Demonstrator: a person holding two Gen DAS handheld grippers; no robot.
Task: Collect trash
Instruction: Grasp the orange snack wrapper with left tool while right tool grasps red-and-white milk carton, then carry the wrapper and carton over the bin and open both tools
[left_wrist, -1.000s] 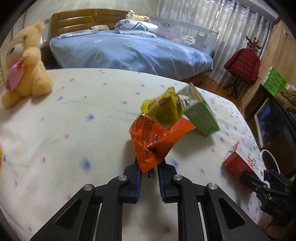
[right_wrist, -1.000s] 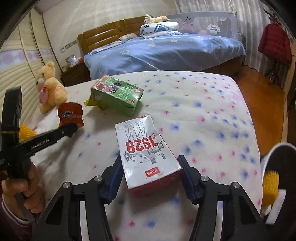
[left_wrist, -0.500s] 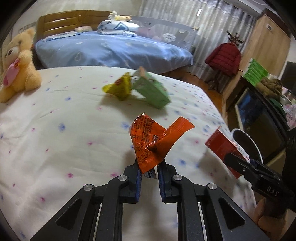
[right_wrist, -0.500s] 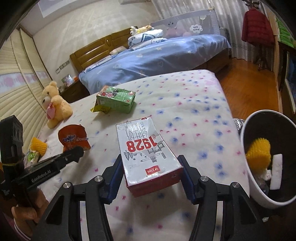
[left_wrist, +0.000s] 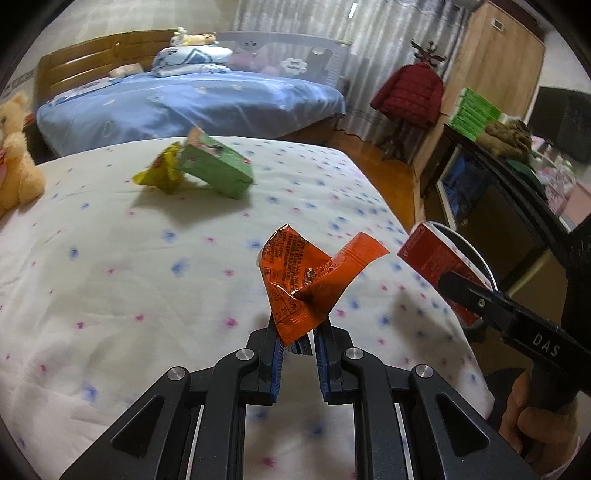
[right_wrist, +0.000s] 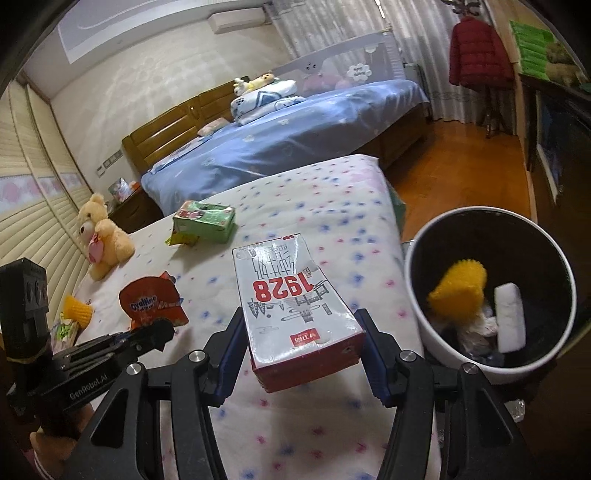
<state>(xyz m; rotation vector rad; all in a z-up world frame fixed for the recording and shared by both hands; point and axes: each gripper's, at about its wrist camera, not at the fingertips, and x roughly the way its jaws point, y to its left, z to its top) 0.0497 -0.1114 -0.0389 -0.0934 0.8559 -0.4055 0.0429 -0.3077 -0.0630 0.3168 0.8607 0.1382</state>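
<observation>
My left gripper (left_wrist: 297, 334) is shut on a crumpled orange snack wrapper (left_wrist: 310, 280) and holds it above the spotted white bedspread (left_wrist: 110, 288). The wrapper also shows in the right wrist view (right_wrist: 153, 301). My right gripper (right_wrist: 301, 339) is shut on a red and white "1928" carton (right_wrist: 293, 306), held above the bed's right edge; the carton shows in the left wrist view (left_wrist: 439, 273). A white trash bin (right_wrist: 443, 339) with a black inside stands on the floor right of the bed. A green carton (left_wrist: 216, 168) and a yellow wrapper (left_wrist: 160, 173) lie further back on the bed.
The bin holds a yellow sponge (right_wrist: 460, 291) and white scraps. A teddy bear (right_wrist: 101, 236) sits at the bed's left. A yellow item (right_wrist: 75, 310) lies near it. A blue bed (left_wrist: 192, 99) stands behind. Dark furniture (left_wrist: 491, 195) lines the right wall.
Both grippers have carried their loads rightward toward the bed's right edge. The bin has come fully into the right wrist view. The green carton and yellow wrapper now sit further back and left.
</observation>
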